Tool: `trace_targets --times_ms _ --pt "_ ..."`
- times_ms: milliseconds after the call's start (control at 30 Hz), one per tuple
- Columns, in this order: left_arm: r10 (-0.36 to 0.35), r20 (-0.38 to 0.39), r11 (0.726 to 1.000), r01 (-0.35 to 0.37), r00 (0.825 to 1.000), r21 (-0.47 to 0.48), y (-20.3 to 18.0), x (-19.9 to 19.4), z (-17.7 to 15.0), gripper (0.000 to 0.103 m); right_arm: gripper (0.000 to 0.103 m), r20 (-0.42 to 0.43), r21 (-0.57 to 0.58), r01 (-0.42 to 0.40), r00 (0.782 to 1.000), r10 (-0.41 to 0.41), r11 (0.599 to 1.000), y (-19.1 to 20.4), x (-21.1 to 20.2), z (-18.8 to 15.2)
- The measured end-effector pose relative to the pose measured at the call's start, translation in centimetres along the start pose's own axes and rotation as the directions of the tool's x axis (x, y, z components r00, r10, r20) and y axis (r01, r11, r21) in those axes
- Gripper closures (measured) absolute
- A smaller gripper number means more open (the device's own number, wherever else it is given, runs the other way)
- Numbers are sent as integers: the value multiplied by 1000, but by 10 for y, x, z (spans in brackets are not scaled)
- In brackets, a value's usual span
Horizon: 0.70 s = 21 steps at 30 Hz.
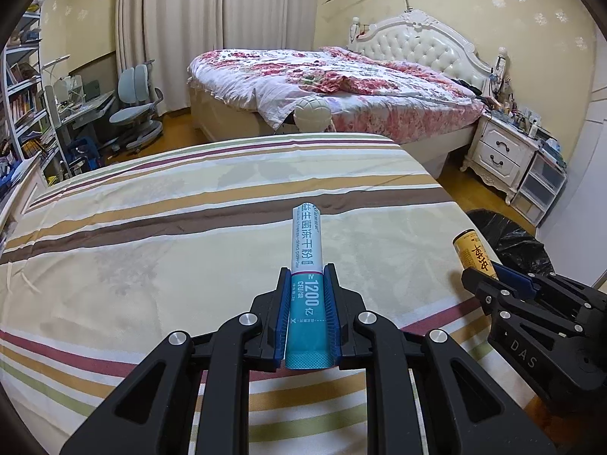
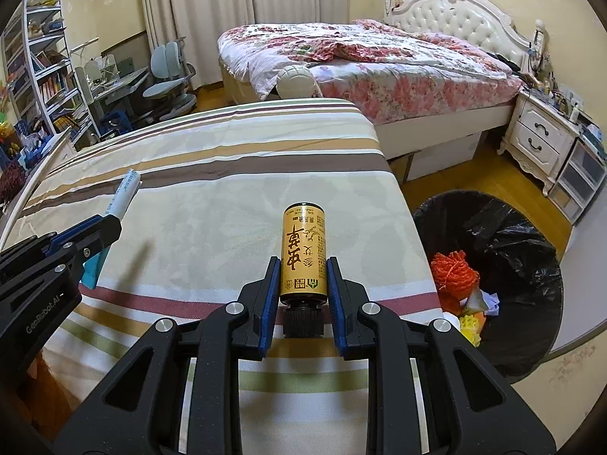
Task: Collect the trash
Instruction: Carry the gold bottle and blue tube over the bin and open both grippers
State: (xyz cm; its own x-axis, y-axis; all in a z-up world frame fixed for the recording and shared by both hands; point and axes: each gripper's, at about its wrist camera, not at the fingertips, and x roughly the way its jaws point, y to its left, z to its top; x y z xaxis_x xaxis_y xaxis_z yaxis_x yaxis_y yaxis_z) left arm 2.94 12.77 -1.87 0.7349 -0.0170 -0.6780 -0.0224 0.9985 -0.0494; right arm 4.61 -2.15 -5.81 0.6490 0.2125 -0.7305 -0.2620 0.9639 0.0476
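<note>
My left gripper (image 1: 307,271) is shut on a long teal-and-white packet (image 1: 306,250) and holds it above the striped bed cover (image 1: 151,235). My right gripper (image 2: 303,263) is shut on a yellow bottle (image 2: 303,250) with a black cap, held cap toward me above the same cover. In the left wrist view the right gripper (image 1: 481,271) with the bottle (image 1: 473,252) is at the right. In the right wrist view the left gripper (image 2: 110,223) with the packet (image 2: 123,193) is at the left. A bin lined with a black bag (image 2: 504,235) stands on the floor right of the bed, holding orange netting (image 2: 455,273) and other scraps.
A second bed with a floral quilt (image 2: 364,57) stands beyond. A white nightstand (image 2: 538,136) and plastic drawers (image 2: 580,178) are at the right. A desk chair (image 2: 170,76), desk and bookshelf (image 2: 45,64) are at the left. The bin's edge shows in the left wrist view (image 1: 512,239).
</note>
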Motion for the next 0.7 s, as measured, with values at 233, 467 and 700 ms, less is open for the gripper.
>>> trace_targets --times_ms 233,467,700 --pt "-34 39 999 34 999 21 -18 -10 3 85 79 33 31 27 999 -28 999 -19 -19 -2" --pt "-80 64 995 76 995 63 -46 -12 8 85 79 66 70 69 995 -74 995 -48 -36 -3" --pt "-149 72 981 138 986 133 -85 -9 14 85 79 87 135 132 986 -144 982 -90 -47 -1"
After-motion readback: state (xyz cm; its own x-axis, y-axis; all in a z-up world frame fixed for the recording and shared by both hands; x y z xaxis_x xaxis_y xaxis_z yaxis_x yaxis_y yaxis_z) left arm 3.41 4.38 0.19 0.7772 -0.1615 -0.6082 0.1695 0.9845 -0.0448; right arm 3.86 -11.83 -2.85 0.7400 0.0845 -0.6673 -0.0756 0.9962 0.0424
